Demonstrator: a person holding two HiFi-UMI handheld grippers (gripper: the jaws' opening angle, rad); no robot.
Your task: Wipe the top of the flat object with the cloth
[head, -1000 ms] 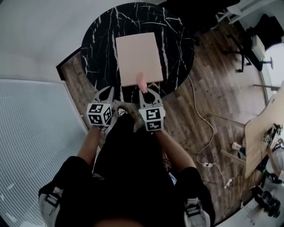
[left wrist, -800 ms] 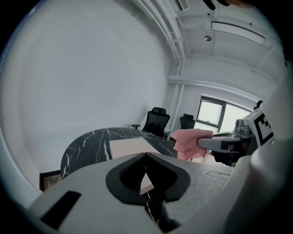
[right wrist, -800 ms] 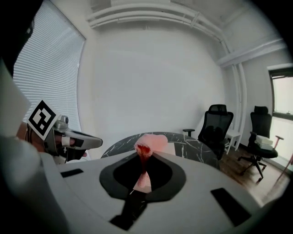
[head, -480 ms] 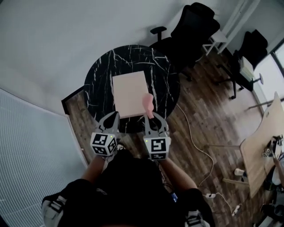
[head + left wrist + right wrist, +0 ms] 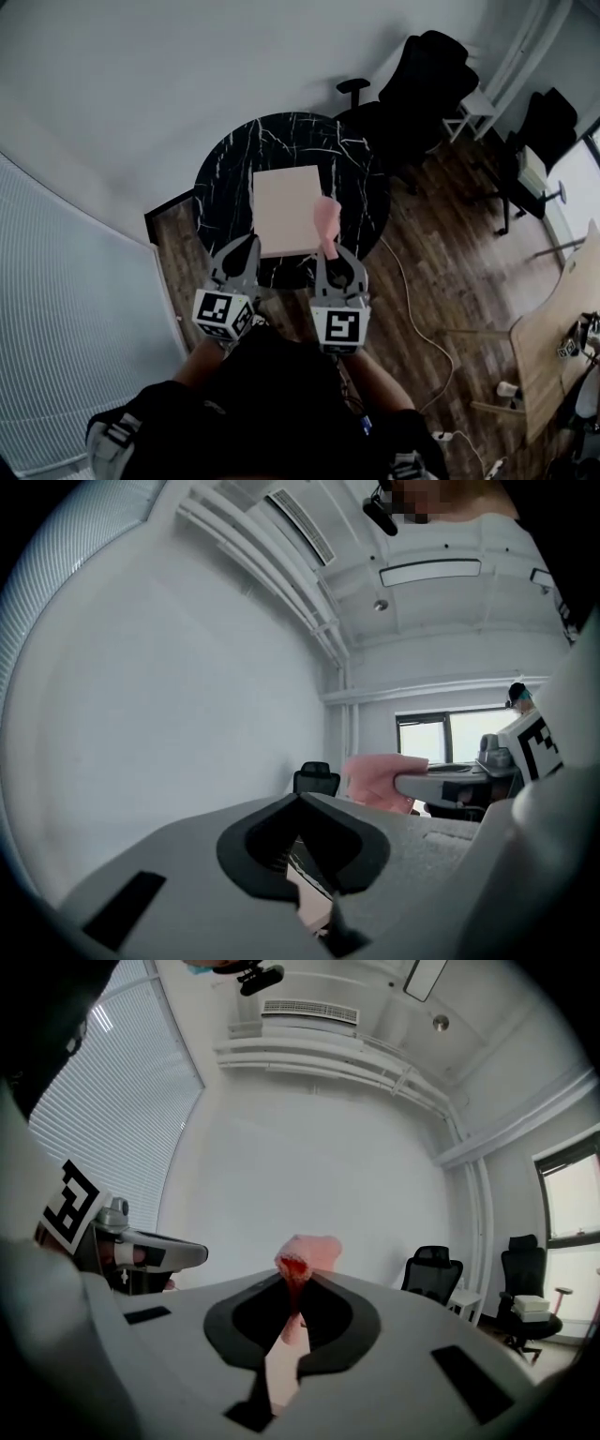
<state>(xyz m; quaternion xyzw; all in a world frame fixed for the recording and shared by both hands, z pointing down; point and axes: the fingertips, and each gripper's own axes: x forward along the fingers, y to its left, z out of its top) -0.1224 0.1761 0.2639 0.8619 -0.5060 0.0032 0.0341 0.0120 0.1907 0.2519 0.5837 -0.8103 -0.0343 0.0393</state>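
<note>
The right tool (image 5: 328,248) is clamped on the pink cloth (image 5: 326,216); the left tool (image 5: 247,246) is closed, empty. The flat board (image 5: 284,202) lies centre frame on the round desk (image 5: 225,173). The operator should lower the cloth flat onto it, stroking edge to edge.

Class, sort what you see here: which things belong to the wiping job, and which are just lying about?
Job: cloth, pinched in the right gripper; board; table under the board.
Lying about: chairs; desk.
</note>
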